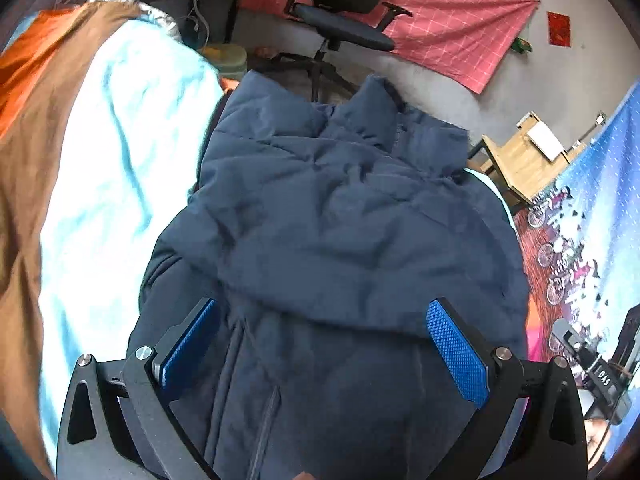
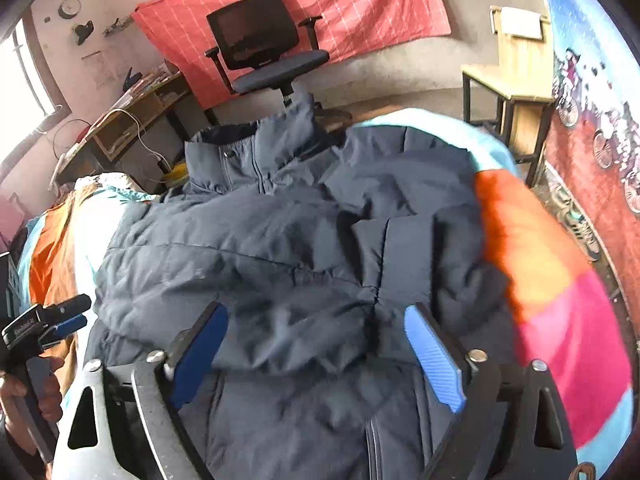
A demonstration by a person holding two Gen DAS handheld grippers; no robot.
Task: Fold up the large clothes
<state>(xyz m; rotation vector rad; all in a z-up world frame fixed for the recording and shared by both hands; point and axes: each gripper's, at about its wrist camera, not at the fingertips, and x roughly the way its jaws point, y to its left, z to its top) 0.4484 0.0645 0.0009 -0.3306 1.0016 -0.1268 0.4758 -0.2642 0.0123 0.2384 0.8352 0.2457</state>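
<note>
From the left wrist camera, the big dark blue jacket (image 1: 340, 232) lies on the bed (image 1: 112, 160) near its right edge, collar at the far end, and the left gripper (image 1: 324, 344) hangs over it with its jaws wide apart and nothing in them. From the right wrist camera, a sleeve (image 2: 392, 256) is laid over the jacket's front, and the right gripper (image 2: 316, 356) is also spread apart and holds nothing. I think the sides are tucked in, but the jacket is long and must be folded in half.
</note>
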